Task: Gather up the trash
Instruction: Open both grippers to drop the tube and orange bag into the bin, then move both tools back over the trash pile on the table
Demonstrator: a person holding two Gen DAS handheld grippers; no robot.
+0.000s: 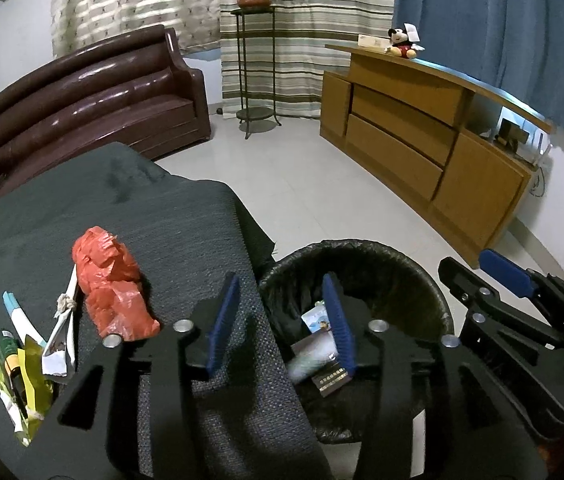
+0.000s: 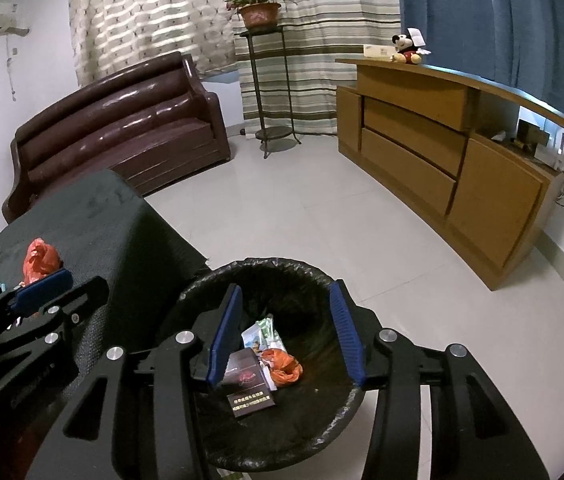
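My left hand-held gripper [image 1: 283, 322] hangs with its blue pads spread and nothing between them, straddling the edge where the dark grey cloth-covered worktop [image 1: 186, 216] meets the black-lined round trash bin [image 1: 413, 276]. My right hand-held gripper [image 2: 287, 330] sits directly over the bin's mouth, its jaws also spread and empty.

Inside the bin I see a dark rectangular cigarette pack with pale printed text [image 2: 250, 394], a crumpled orange plastic scrap [image 2: 283, 366] just beside it, and a pale printed wrapper [image 2: 260, 332] behind them.

On the worktop, to the left of my left hand-held gripper, trash is still lying: a crumpled red-orange plastic bag [image 1: 112, 284], a folded white paper wrapper with a knotted string [image 1: 64, 328] touching its left side, a white and pale-blue tube-like wrapper [image 1: 18, 312] farther left, and a yellow-green crinkled packet [image 1: 22, 384] near the lower edge.

Beyond, on the pale tiled floor [image 2: 301, 208], stand a brown leather sofa [image 1: 94, 104] and a wooden cabinet [image 1: 421, 136].
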